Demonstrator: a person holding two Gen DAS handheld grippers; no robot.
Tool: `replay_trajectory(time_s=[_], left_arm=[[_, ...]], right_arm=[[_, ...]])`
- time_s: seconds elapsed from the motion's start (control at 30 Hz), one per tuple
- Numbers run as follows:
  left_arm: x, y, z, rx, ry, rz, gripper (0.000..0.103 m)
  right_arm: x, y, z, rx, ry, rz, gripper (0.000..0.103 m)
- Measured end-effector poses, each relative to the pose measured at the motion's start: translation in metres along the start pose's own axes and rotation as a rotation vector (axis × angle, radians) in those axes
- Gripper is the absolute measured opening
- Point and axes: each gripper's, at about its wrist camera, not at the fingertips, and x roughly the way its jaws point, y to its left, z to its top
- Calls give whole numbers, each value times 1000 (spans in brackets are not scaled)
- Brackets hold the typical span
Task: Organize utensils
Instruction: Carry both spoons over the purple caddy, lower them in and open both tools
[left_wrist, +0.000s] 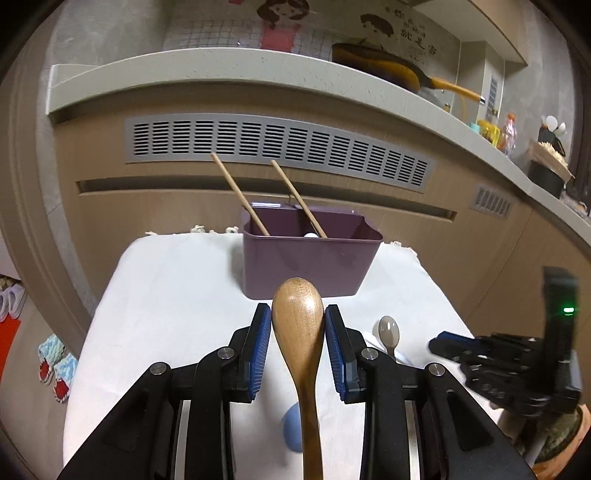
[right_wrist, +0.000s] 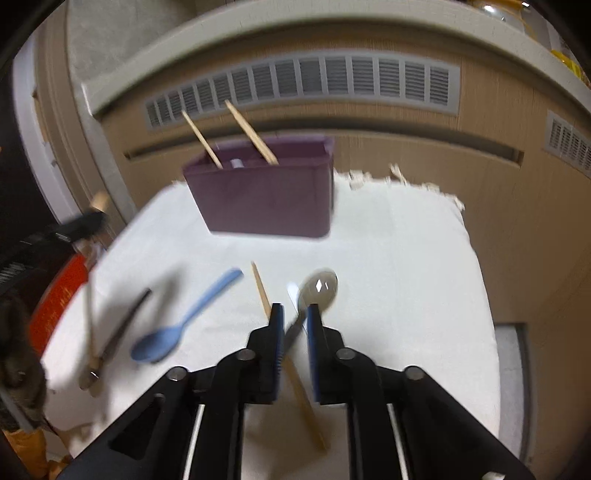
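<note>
My left gripper (left_wrist: 298, 317) is shut on a wooden spoon (left_wrist: 300, 332), bowl forward, held above the white cloth (left_wrist: 177, 288) just short of the purple bin (left_wrist: 310, 262). The bin holds two wooden chopsticks (left_wrist: 242, 197) and something white. My right gripper (right_wrist: 295, 315) is shut on the handle of a grey-brown spoon (right_wrist: 318, 288), bowl forward; it also shows in the left wrist view (left_wrist: 388, 330). The bin (right_wrist: 266, 199) stands ahead of it. A blue spoon (right_wrist: 184, 325), a loose chopstick (right_wrist: 260, 290) and a dark utensil (right_wrist: 122, 328) lie on the cloth.
The cloth-covered table (right_wrist: 406, 258) stands before a wooden cabinet with vent grilles (left_wrist: 277, 144). A counter above holds a yellow pan (left_wrist: 388, 70) and bottles. The right gripper's body (left_wrist: 517, 369) shows at the right of the left wrist view. The right wrist view is motion-blurred.
</note>
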Motion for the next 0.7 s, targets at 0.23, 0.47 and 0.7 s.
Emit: replay_trajectory(time_s=[0.23,0.47,0.7], left_arm=[[-8,-3,-16,36,-43,21,31],[-6,11,-25,5,-50,13,31],[0,22,-31,-32,-32,-5,31]], right_arm=[[54,-6,11,119,113,-97,53],[88,2,26,127,131,-205,69],[98,-4,23,143,183,-172,31]])
